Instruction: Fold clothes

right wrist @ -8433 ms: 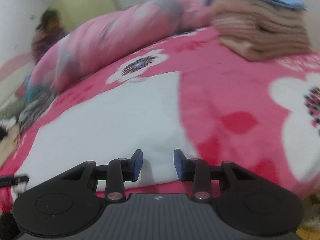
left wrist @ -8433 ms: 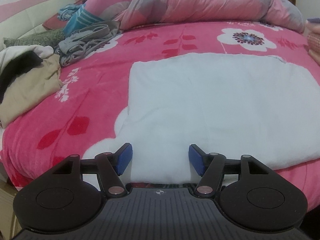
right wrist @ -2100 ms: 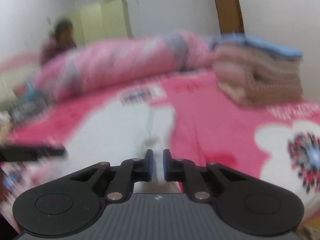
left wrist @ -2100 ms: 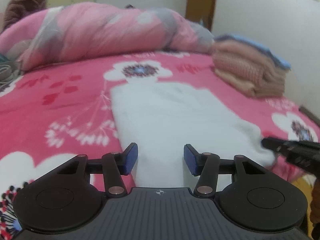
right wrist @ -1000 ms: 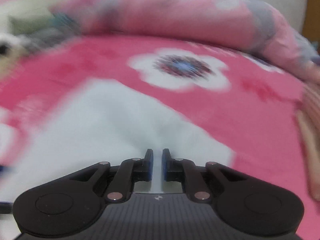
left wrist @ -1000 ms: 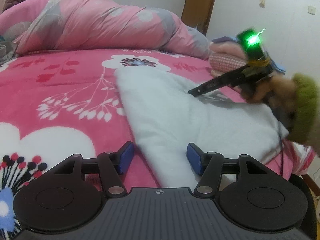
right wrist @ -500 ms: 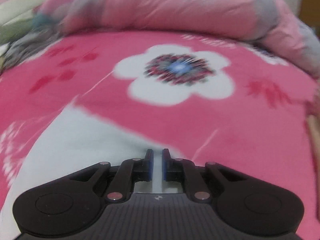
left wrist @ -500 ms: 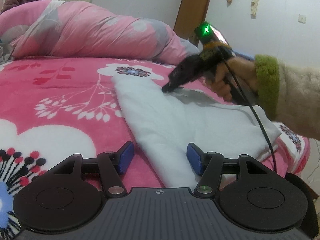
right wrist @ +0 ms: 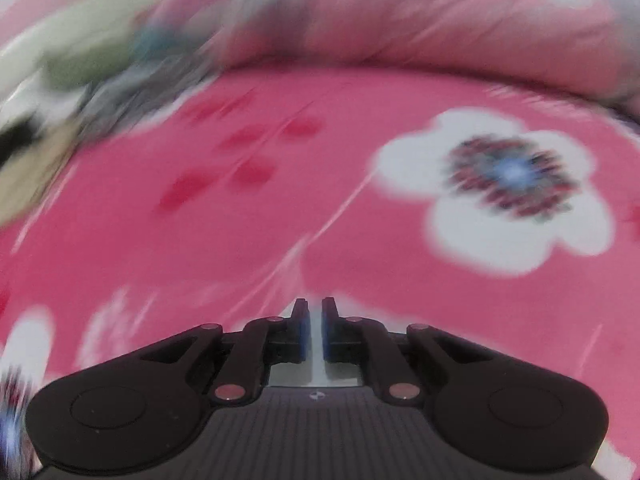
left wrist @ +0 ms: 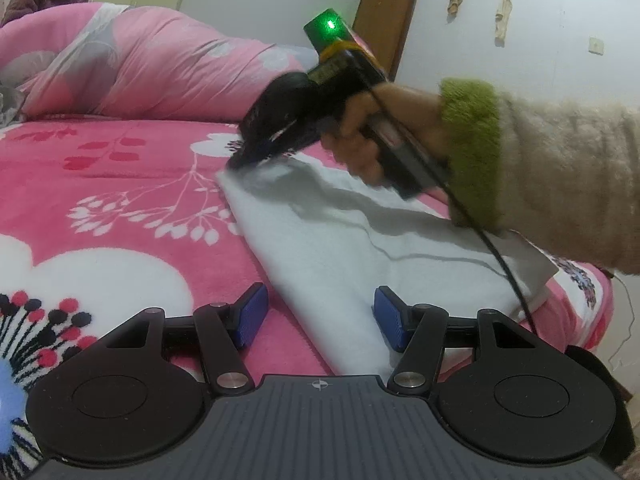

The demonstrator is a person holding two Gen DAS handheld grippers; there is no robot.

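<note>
Pinching a fold of the soft white fleece garment (left wrist: 360, 240), the right hand-held gripper (right wrist: 315, 330) has its blue pads drawn almost together with a thin strip of white cloth showing in the narrow gap between them; the left wrist view shows the same tool (left wrist: 240, 160) tipped downward at the garment's far corner, gripped by a hand (left wrist: 372, 128) that comes out of a fuzzy cream sleeve with a green cuff (left wrist: 540, 176), a green light glowing on top of the tool and a thin black cable (left wrist: 496, 256) trailing from it across the cloth. The left hand-held gripper (left wrist: 316, 320) stands with its blue pads well apart and nothing clamped: the near end of the white garment lies just ahead of and between them, its left edge running past the left pad, without either pad pressing on it. The garment lies as a long folded strip on the pink plush bedspread with white flowers and red leaves (left wrist: 120, 208), stretching away from the left hand-held gripper toward the right one. Beyond both tools a rolled pink and grey quilt (left wrist: 160, 72) lies along the far side of the bed. In the right wrist view, which is blurred, a heap of beige, grey and green clothes (right wrist: 48, 140) sits far off to the left of the pads. A brown wooden door (left wrist: 386, 12) stands in the white wall behind the right hand
</note>
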